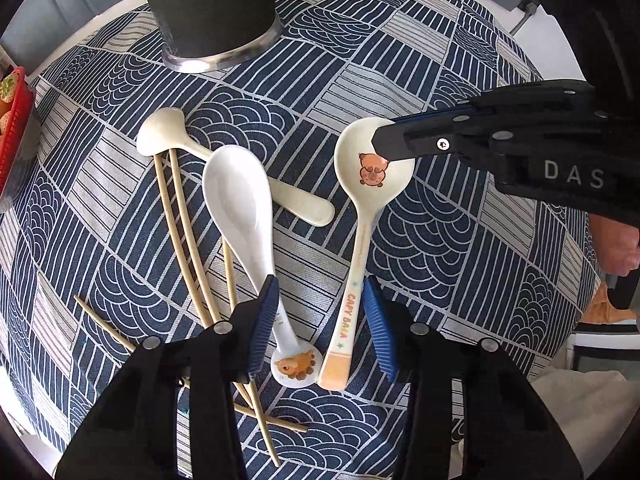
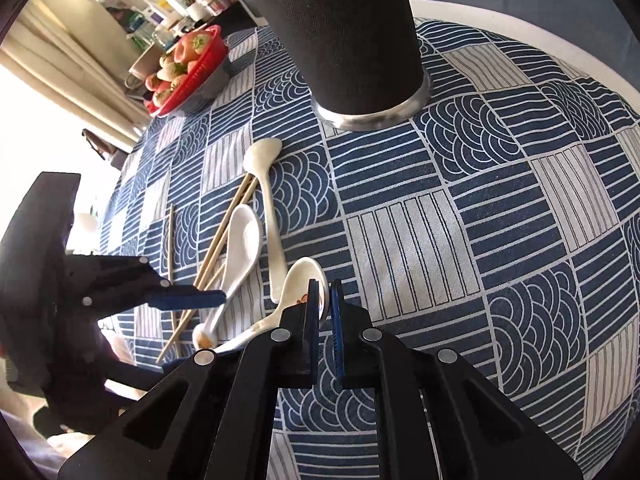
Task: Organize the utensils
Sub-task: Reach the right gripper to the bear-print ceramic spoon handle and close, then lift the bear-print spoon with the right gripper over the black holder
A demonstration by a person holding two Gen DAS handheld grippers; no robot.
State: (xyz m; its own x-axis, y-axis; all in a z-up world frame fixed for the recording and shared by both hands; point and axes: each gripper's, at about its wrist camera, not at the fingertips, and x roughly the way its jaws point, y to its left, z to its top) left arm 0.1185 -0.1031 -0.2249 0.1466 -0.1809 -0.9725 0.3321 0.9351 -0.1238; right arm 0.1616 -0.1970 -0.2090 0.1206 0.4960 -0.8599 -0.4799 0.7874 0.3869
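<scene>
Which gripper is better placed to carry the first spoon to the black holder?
Right. The right gripper is already shut on the bowl rim of the capybara spoon; the left gripper only straddles two spoon handles, gripping neither. The black holder stands just ahead.

Both views are bright and lit by daylight. In the right wrist view, a window area (image 2: pixel 36 120) far left of the jaws is overexposed to plain white. The black cylinder (image 1: pixel 212 12) ahead of the jaws carries a bright glare on its metal base ring. Shadows on the patterned cloth (image 1: pixel 440 240) are soft and short. Fisheye distortion bows the cloth pattern outward; dark vignetting fills the corners. Focus is sharp centrally; the rims blur slightly.
</scene>
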